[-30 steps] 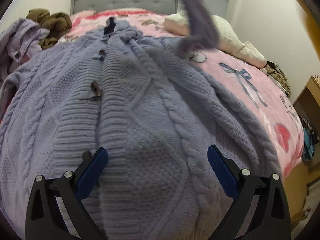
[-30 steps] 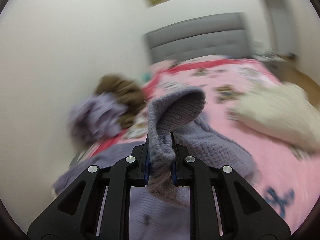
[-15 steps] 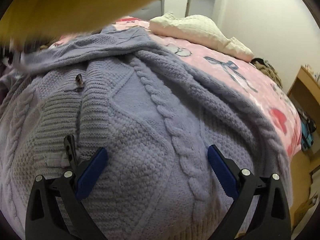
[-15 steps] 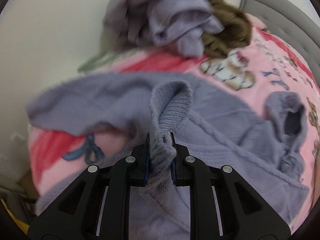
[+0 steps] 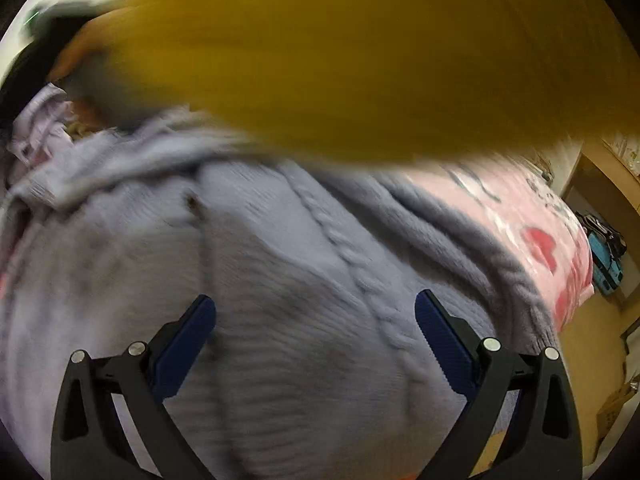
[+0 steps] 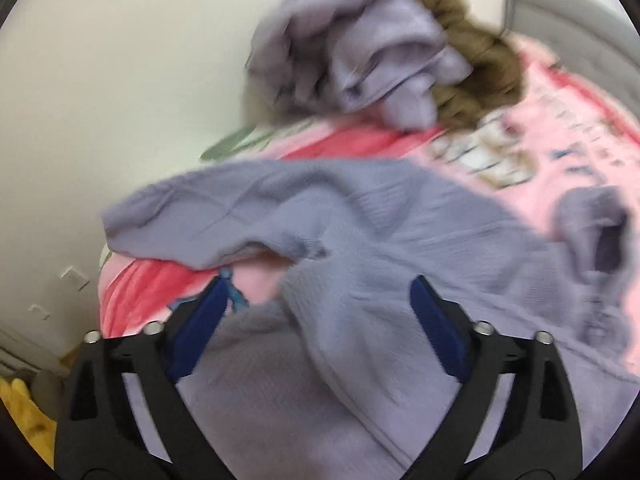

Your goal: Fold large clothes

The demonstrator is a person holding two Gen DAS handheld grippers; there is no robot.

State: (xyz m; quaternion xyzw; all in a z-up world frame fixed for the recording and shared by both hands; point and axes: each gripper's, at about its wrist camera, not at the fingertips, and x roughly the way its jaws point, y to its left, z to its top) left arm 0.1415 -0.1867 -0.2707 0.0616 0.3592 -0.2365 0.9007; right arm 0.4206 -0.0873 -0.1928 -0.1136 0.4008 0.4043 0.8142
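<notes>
My big purple knitted sweater (image 5: 304, 320) lies spread flat on the pink bed cover (image 6: 568, 128), with one sleeve (image 6: 248, 208) folded across its front.

No legible text anywhere.

We see the cardigan (image 5: 304, 320) spread flat on the bed (image 5: 552, 232), filling the ground below the left gripper (image 5: 316, 334). A sleeve of ours (image 5: 360, 52) crosses above it. In the right wrist view, the cardigan's sleeve (image 6: 248, 204) lies folded across its body, reaching toward the left edge of the bed. Behind it, against the wall (image 6: 100, 60), sits a heap of clothes (image 6: 360, 52), with the headboard (image 6: 568, 20) to its right. The right gripper (image 6: 316, 316) hangs over the cardigan, jaws opening, the knit beneath them.
</notes>
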